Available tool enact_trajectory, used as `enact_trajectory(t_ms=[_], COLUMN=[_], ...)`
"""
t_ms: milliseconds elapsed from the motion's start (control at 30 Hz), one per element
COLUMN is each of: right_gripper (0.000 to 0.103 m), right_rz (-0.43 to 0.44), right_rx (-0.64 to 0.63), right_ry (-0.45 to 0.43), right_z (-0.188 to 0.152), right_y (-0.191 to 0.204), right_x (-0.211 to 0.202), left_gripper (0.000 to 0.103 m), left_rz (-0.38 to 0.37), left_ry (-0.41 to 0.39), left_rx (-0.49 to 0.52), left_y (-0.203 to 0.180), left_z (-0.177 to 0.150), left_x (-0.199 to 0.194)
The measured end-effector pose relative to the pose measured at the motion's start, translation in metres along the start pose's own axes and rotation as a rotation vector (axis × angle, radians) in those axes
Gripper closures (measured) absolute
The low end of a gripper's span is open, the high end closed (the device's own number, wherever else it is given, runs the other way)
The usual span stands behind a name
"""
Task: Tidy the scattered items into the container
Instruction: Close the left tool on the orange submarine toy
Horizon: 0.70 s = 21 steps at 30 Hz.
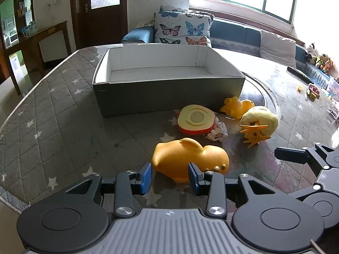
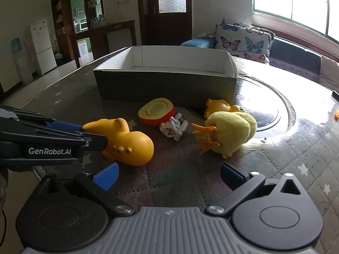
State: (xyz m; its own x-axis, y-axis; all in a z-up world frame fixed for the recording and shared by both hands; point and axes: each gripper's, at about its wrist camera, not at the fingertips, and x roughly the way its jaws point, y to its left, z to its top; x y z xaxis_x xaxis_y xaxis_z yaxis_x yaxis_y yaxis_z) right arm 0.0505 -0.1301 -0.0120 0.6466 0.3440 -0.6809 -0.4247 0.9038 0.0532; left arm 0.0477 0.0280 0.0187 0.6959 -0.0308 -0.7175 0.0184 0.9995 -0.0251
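- Left gripper (image 1: 170, 176): blue pads either side of the yellow sub (image 1: 190, 162), at its near end. A pad looks to touch each flank, but I cannot tell whether the jaws have bitten or only bracket it. Sub rests on the table (image 1: 53, 127).
- Right wrist view agrees: left fingers reach in at the sub's tail, sub (image 2: 127, 141) lying on its side, portholes facing the camera.
- Right gripper (image 2: 169, 176): jaws wide, nothing between them. Sub ahead-left of it, plush chick (image 2: 231, 133) ahead-right.
- Box (image 1: 167, 93) straight ahead of the left gripper, beyond the sub; interior looks bare. Task barely begun, by my reading.
- Between sub and box: apple half (image 1: 197, 120), cut face up, with a small white toy (image 1: 217, 132) touching its right side. Small duck (image 1: 235, 105) further right, near the box's corner.
- Risks:
  - Grip sits near the tail on a smooth, rounded, tapering body. Likely to squirt forward or pivot nose-down on lift.
  - Sub's weight lies ahead of the pads; a fast swing could twist it free.
  - Box wall stands tall; a low carry would clip the rim or shove the box.
  - Straight path passes over the apple half; a dragging nose would knock it.
  - Right gripper sits close on the right; crossing arms may collide.
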Motion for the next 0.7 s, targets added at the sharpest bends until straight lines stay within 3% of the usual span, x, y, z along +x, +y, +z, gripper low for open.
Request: enact_trajectory(t_ms=[300, 700], right_gripper=[0.000, 0.000], right_rz=[0.032, 0.080], right_rx=[-0.030, -0.074], right_ry=[0.001, -0.005], right_z=[0.005, 0.015], right_y=[0.009, 0.022], right_x=[0.006, 0.015], left_gripper=[0.063, 0.063], left_rz=[-0.004, -0.062], left_ry=[0.001, 0.045], left_rx=[-0.035, -0.037], left_y=[0.014, 0.018], left_z=[0.007, 0.009], left_x=[0.000, 0.009])
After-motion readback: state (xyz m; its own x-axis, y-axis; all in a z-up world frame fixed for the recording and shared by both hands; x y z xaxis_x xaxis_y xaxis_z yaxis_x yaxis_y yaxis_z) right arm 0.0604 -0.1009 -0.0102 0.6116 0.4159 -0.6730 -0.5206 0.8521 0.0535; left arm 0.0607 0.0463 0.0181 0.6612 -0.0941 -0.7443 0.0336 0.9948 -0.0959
